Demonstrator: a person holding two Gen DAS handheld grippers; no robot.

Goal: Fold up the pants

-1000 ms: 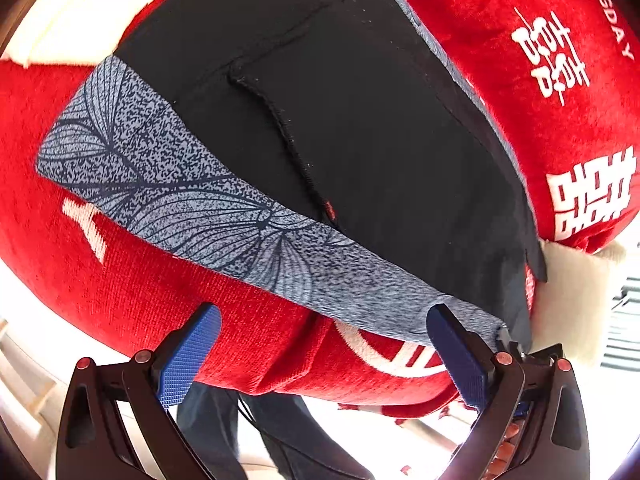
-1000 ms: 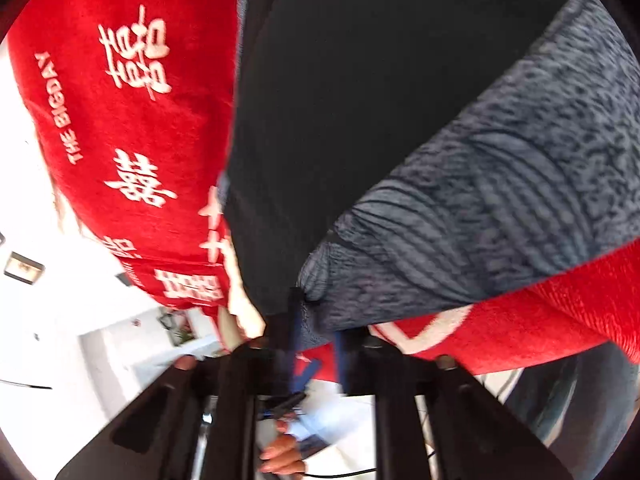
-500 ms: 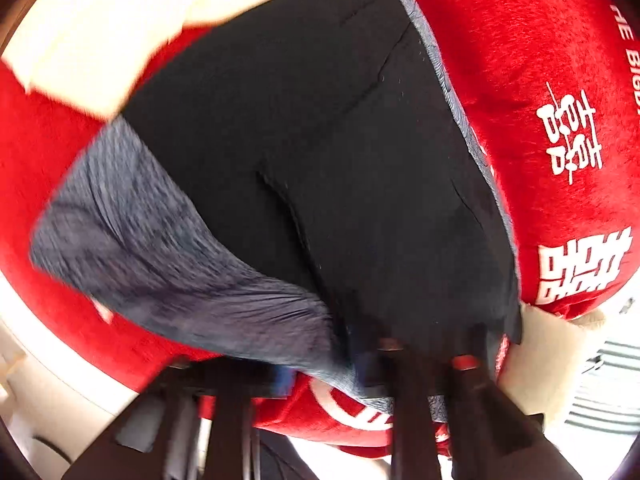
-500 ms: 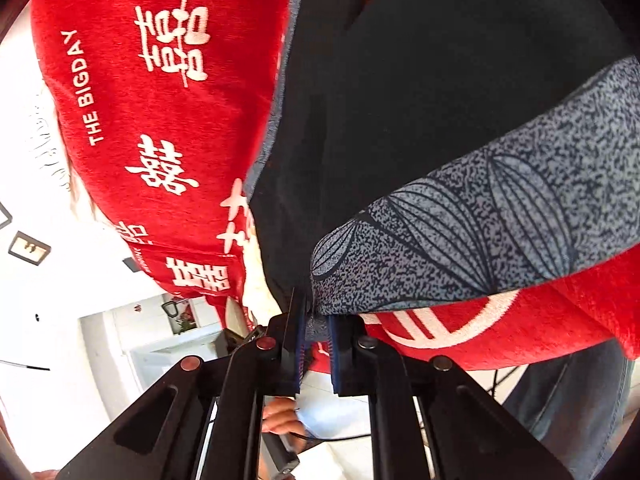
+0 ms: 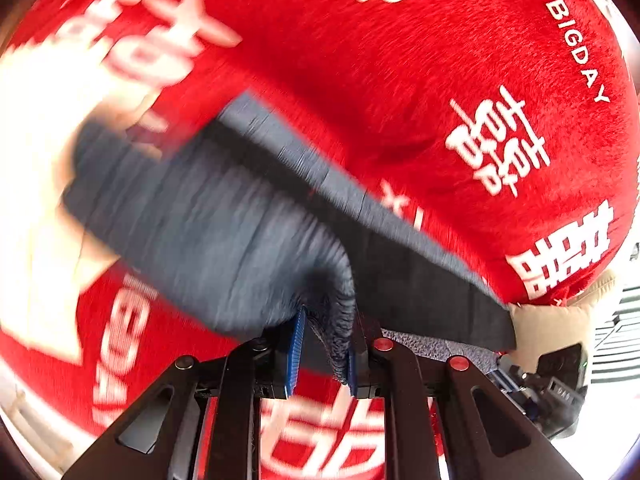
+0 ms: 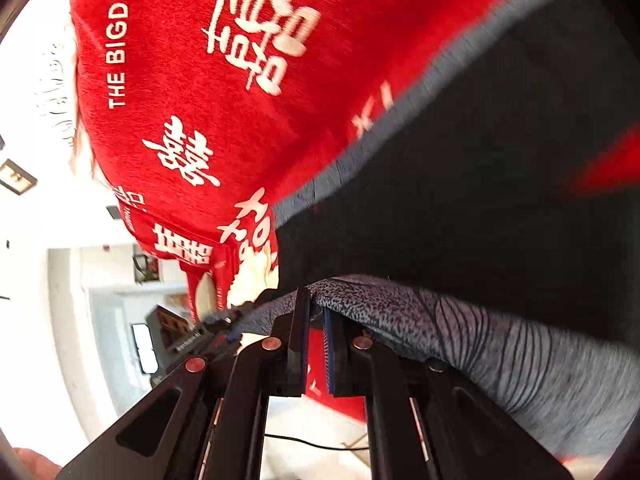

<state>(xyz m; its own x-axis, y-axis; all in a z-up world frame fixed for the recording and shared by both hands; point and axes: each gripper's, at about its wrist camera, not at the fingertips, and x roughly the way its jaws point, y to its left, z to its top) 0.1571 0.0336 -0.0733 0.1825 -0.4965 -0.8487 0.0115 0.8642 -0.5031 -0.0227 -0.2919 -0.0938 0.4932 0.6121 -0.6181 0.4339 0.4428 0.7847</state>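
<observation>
Both grippers, left gripper [image 5: 322,346] and right gripper [image 6: 316,334], are pinching the pants [image 5: 224,232] hem right at their tips, over the red blanket [image 5: 400,80]. I'd be keeping both corners level and taut while folding.

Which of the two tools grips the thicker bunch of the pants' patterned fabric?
The left tool: a thick gathered wad of the pants fills its gap, while the right tool pinches only a thin edge of grey cloth.
</observation>
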